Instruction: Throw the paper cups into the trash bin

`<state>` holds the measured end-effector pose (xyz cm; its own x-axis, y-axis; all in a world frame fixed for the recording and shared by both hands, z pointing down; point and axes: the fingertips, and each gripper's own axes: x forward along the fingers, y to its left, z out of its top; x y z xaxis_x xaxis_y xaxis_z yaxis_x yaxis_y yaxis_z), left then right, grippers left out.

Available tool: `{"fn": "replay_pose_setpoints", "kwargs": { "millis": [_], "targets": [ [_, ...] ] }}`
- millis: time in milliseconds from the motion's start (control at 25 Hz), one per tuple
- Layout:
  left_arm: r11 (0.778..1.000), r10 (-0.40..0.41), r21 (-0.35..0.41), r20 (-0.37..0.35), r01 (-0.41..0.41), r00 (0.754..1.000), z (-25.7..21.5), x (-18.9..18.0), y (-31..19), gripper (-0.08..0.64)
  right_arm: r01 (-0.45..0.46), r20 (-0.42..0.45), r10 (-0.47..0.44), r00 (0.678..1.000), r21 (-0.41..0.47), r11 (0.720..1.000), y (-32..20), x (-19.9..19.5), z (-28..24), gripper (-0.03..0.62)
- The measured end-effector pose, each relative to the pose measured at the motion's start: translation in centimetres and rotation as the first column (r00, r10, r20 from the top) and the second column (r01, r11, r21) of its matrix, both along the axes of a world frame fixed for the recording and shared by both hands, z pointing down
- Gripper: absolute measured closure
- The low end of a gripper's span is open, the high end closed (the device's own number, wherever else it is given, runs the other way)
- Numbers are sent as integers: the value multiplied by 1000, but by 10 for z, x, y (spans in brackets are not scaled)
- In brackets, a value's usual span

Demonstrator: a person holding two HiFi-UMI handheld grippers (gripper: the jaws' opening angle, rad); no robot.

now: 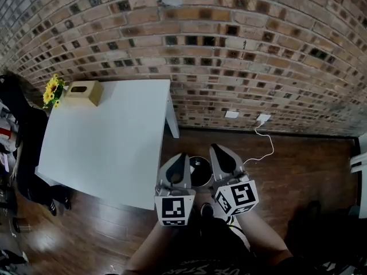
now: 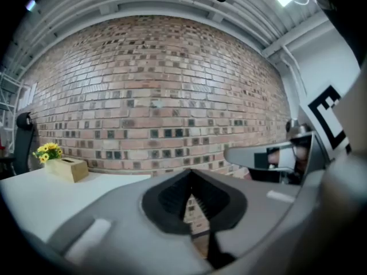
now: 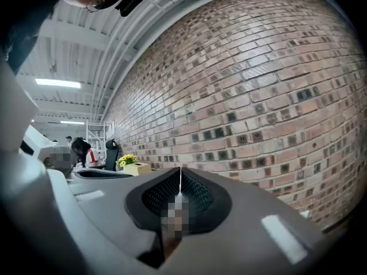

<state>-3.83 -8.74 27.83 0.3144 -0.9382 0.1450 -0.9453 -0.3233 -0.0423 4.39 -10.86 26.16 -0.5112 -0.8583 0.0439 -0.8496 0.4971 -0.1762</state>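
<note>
both empty, left gripper (image 1: pixel 180 157) and right gripper (image 1: pixel 218 149) pinched shut over the trash bin (image 1: pixel 203 179), a careless dip could topple it.

left tongs (image 1: pixel 179 160): closed, empty | right tongs (image 1: pixel 221 153): closed, empty | side by side

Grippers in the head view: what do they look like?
Both are grey, tapered shells: left claw, right claw. Each carries a white cube with black square markers; black ribbed pads line the inside.
</note>
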Motion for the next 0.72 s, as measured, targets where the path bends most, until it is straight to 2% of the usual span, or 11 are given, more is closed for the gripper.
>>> {"fn": "replay_pose_setpoints", "kwargs": {
  "millis": [240,720],
  "targets": [
    [997,-50,66,-14,51,999,-42,-25,5,555,17,-2,-17,1000,68,998,12,2,-47,585],
    [985,-34,169,4,33,999,-98,-23,9,555,75,-38,-70,997,158,985,28,-14,-84,586]
  ]
}}
